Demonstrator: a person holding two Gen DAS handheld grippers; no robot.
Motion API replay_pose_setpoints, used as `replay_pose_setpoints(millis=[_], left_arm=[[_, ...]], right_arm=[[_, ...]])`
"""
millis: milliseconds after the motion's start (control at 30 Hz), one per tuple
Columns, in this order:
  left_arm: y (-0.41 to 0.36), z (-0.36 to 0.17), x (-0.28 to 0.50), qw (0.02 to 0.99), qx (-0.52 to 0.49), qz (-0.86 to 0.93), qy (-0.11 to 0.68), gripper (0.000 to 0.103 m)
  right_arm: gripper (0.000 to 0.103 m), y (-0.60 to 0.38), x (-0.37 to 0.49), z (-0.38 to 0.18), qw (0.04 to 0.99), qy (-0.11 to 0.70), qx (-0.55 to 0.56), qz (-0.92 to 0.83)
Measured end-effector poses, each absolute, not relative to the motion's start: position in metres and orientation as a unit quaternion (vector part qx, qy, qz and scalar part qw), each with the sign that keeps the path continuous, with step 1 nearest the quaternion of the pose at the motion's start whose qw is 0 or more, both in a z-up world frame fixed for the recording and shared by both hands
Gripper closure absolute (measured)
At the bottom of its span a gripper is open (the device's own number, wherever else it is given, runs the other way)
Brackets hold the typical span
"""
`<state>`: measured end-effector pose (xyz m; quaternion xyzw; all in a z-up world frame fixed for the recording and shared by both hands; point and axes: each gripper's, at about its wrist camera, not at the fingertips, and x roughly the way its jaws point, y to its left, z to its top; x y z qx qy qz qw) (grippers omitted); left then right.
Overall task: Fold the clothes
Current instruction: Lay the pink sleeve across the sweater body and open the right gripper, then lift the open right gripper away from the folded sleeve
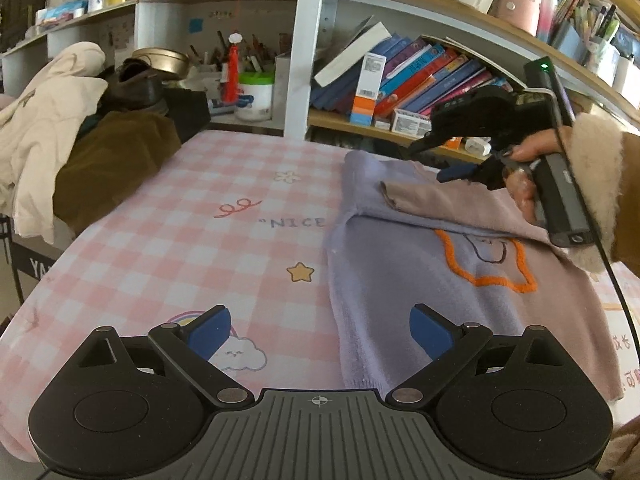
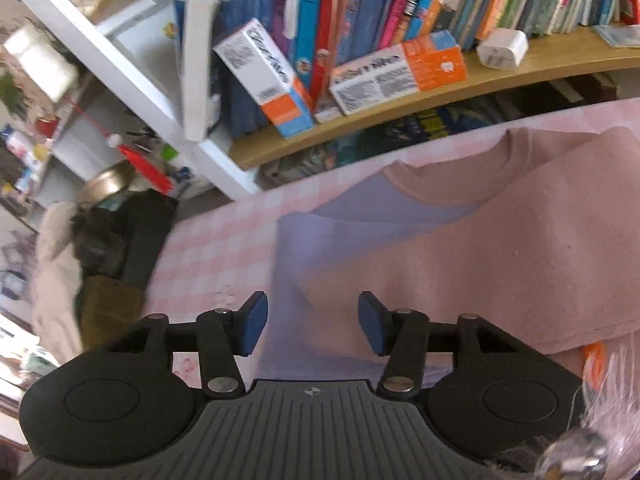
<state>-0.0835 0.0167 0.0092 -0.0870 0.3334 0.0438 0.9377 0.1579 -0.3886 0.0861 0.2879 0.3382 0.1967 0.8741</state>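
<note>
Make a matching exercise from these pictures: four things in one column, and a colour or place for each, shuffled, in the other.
Things
1. sweater
2. star outline on the sweater
3. tablecloth
4. white plug adapter

Colour or place
A. pink and white checks
B. on the wooden shelf beside the books
C. orange
D. lilac body with a dusty-pink sleeve folded across it

Pairs: 1-D, 2-C, 3-A, 4-B
</note>
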Motion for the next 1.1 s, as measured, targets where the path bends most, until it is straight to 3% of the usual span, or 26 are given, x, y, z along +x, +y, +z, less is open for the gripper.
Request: replay_pose_setpoints(millis=[667,800,1100], left_arm=[[-0.02,0.0,-0.043,0.932,-0.083,-0.028,0.352,0.005],[-0.035,0.003,-0.043,0.934,-0.071,-0.042,0.349,0.005],[-0.08,0.013,-0.057,0.934,-0.043,-0.056,0.349,0.005]], right_arm=[[0.054,-0.39,0.154,0.081,0.873,0.344,0.28,0.201],[0.037,-0.39,0.153,0.08,0.873,0.345,0.279,0.202],[0.034,-0.39,0.151,0.077,0.873,0.347,0.275,0.204]])
